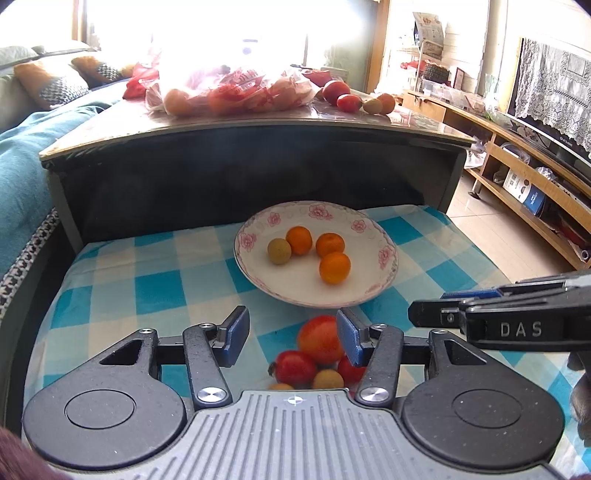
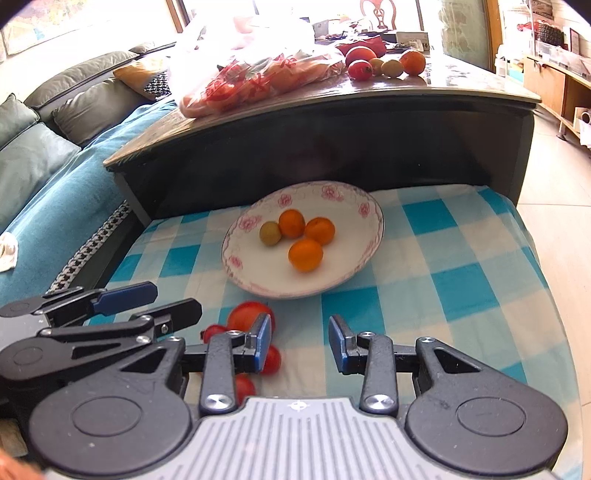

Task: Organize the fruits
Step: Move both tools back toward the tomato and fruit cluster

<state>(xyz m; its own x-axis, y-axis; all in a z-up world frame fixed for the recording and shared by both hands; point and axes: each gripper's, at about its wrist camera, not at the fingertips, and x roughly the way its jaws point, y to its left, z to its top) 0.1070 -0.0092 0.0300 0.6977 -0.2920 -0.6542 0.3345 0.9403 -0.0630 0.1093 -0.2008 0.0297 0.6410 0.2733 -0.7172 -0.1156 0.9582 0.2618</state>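
Blue-white checked cloth | white floral-rim plate w/ 3 oranges | left gripper jaws apart over red tomatoes | right gripper jaws apart, empty

Strong daylight enters through the far wooden-framed window, overexposing that area. A dark table with a glossy brown top spans the middle distance. A teal-covered sofa with grey and orange cushions occupies the left. A light wooden low shelf unit runs along the right, above a pale tiled floor. A white lace cloth hangs at far right.
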